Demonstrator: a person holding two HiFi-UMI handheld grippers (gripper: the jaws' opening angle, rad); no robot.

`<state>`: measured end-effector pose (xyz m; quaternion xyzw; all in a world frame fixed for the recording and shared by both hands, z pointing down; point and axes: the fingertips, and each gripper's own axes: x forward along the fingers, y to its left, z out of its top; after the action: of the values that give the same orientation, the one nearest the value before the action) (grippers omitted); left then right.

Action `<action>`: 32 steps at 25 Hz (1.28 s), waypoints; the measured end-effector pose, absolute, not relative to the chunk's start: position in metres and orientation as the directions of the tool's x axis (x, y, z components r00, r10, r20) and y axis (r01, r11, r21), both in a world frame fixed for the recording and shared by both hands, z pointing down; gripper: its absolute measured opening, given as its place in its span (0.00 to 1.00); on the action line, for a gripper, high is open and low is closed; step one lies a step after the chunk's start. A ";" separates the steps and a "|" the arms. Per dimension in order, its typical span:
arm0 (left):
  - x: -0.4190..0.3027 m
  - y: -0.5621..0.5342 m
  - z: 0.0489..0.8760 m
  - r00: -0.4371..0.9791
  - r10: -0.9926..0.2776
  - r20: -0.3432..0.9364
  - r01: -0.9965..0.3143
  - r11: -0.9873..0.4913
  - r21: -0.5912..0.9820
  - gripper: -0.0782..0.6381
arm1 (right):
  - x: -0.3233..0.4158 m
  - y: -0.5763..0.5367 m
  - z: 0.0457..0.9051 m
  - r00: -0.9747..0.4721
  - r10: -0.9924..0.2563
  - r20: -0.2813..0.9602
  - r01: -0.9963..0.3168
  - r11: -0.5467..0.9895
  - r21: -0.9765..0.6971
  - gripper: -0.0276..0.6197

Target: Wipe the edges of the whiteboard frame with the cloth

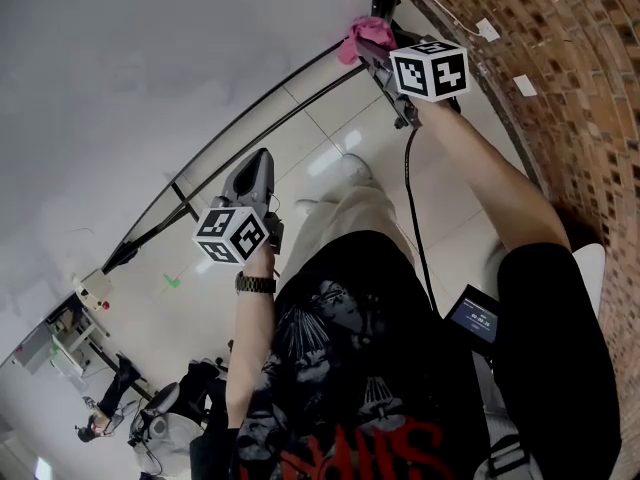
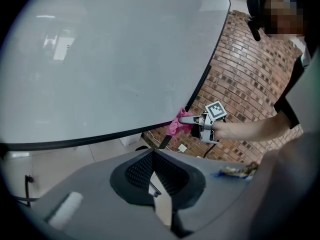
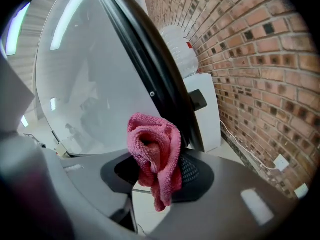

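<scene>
The whiteboard (image 2: pixel 100 59) fills the left and top of the head view, and its black frame (image 2: pixel 100 138) runs along the bottom edge to the lower right corner. My right gripper (image 1: pixel 368 53) is shut on a bunched pink cloth (image 1: pixel 365 31), which is pressed against the frame (image 3: pixel 150 69) at that corner. In the right gripper view the cloth (image 3: pixel 155 154) hangs between the jaws and hides the fingertips. The left gripper view shows the cloth (image 2: pixel 176 124) touching the corner. My left gripper (image 1: pixel 255 168) hovers lower down, off the board, shut and empty.
A brick wall (image 1: pixel 560 88) stands close on the right, with a white cabinet (image 3: pixel 205 114) and a wall socket (image 3: pixel 282 161) at its foot. A cable (image 1: pixel 410 198) hangs from the right gripper. Tiled floor (image 1: pixel 330 148) lies below; another person (image 1: pixel 110 398) is far off.
</scene>
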<state>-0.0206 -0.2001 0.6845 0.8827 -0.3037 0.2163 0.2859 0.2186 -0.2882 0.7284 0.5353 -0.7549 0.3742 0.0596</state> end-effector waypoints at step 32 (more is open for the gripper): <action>-0.037 -0.175 0.684 0.696 -0.474 0.540 -0.700 -0.615 0.362 0.11 | 0.244 -0.271 0.606 -0.278 -0.903 0.327 -0.848 0.071 -0.526 0.27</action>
<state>-0.0372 -0.1749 0.6836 0.8763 -0.3348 0.1997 0.2832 0.2443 -0.2712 0.6062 0.5993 -0.7304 0.3248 -0.0427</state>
